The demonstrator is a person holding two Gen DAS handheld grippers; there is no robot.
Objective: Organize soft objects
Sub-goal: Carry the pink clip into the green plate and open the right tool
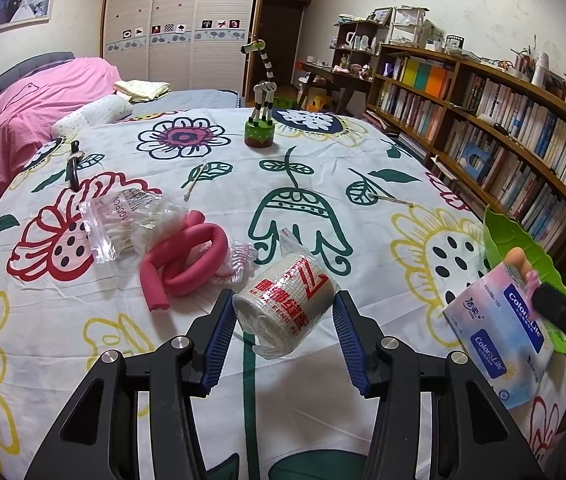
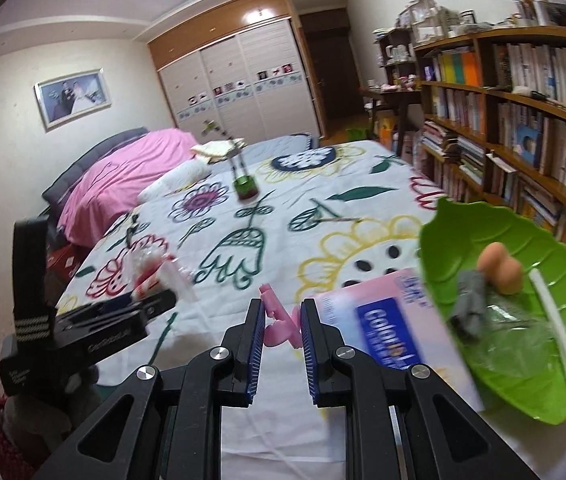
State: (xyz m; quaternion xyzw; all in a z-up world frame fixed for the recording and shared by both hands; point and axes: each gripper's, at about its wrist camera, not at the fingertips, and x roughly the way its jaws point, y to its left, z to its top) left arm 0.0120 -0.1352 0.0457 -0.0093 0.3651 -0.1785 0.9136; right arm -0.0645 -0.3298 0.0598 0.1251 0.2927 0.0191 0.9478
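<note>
My left gripper (image 1: 285, 314) is shut on a white mesh roll (image 1: 283, 300) with red lettering in clear wrap, held just above the flowered bedspread (image 1: 323, 184). In the right wrist view that gripper (image 2: 161, 296) shows from the side, blurred. My right gripper (image 2: 281, 314) is shut on a small pink plastic piece (image 2: 277, 330) above a pastel tissue pack (image 2: 387, 316). In the left wrist view it (image 1: 539, 296) comes in at the right edge over the same pack (image 1: 499, 336). A bent pink foam roller (image 1: 187, 266) lies left of the roll.
A green leaf-shaped tray (image 2: 523, 384) at the right bed edge holds a peach sponge (image 2: 499, 266), a grey item (image 2: 469, 306) and a white stick (image 2: 555, 328). A cotton swab bag (image 1: 123, 220), a toy giraffe (image 1: 261, 120) and loose swabs (image 1: 193, 184) lie farther off. Bookshelves (image 1: 503, 128) line the right.
</note>
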